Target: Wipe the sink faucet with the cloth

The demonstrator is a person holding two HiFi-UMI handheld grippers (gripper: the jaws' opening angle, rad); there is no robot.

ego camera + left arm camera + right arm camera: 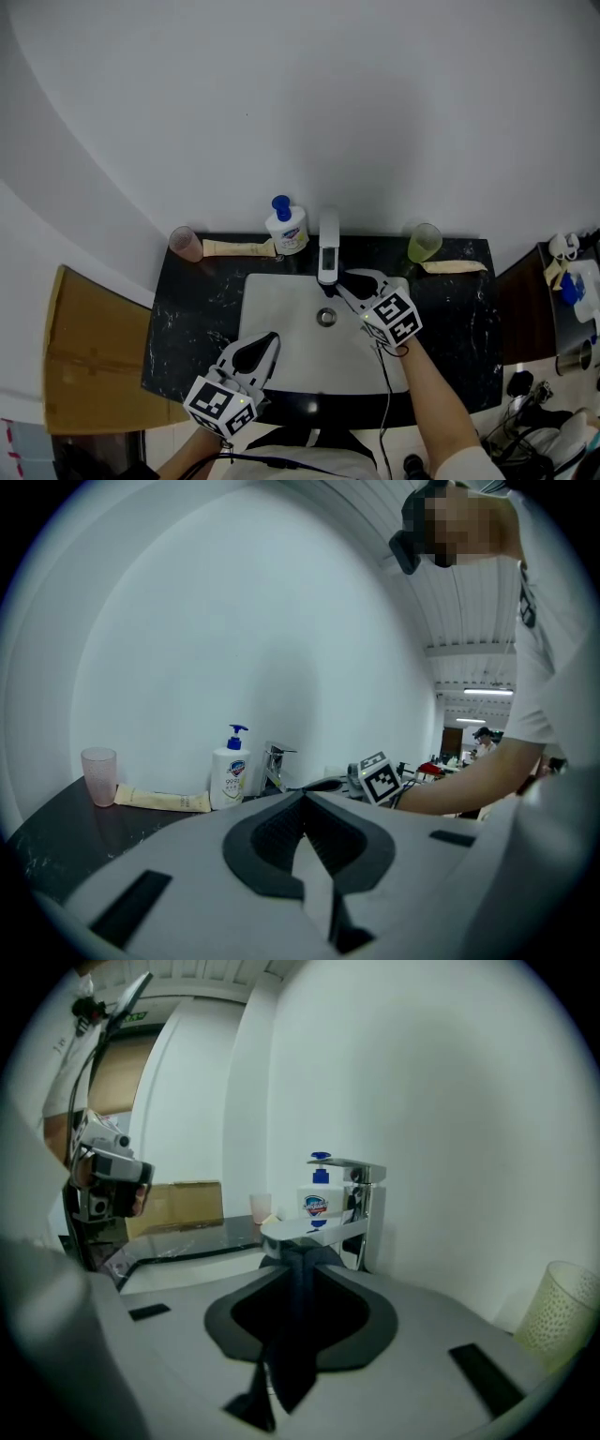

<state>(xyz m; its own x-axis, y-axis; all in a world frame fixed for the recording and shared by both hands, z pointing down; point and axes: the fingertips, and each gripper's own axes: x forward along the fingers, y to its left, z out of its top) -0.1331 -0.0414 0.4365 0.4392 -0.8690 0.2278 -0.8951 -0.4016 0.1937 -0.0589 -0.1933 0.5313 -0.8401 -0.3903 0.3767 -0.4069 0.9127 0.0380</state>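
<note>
The chrome faucet point(327, 246) stands behind the white sink point(272, 309). My right gripper point(345, 284) is just right of the spout's end and is shut on a dark cloth point(292, 1335), which hangs as a narrow strip between the jaws. In the right gripper view the gripper's tips point(300, 1249) sit directly under the spout of the faucet point(323, 1227), touching or nearly touching it. My left gripper point(261, 347) hovers over the sink's front left, shut with nothing in it point(302, 801). From there the faucet point(275, 766) shows beyond the jaws.
A soap pump bottle point(286, 228) stands left of the faucet, with a pink cup point(185, 243) and a tube point(239, 247) further left. A green cup point(424, 242) and another tube point(454, 267) lie right. A cardboard box point(89, 356) adjoins the black counter point(187, 319).
</note>
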